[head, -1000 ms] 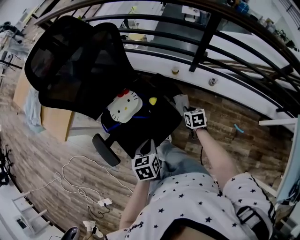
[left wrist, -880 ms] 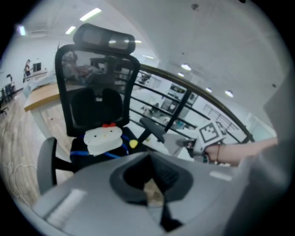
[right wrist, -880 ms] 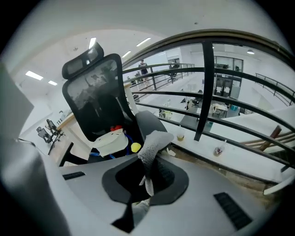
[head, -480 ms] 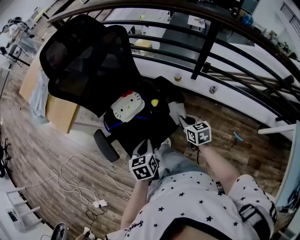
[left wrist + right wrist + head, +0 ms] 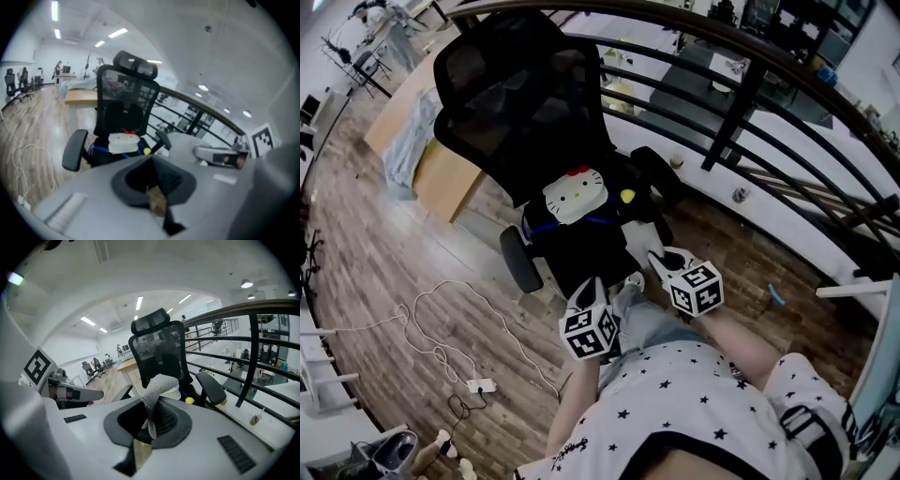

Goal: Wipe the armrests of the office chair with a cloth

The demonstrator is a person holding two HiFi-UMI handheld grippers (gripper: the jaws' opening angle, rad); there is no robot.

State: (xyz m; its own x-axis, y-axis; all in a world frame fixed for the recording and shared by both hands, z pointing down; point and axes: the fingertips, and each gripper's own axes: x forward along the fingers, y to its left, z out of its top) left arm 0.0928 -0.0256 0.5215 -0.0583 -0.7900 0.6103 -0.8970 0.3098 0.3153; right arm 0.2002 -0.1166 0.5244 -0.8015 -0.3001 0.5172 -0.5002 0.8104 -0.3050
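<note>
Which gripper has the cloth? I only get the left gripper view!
Observer: The right gripper. A white cloth is pinched in its jaws.
Operator: Is it touching an armrest?
Observer: No. In the right gripper view the black armrest sits beyond the cloth and off to its right, apart from it.
Operator: What's on the floor on that side?
Observer: The head view shows a small blue thing near the railing. It is too small to name.
</note>
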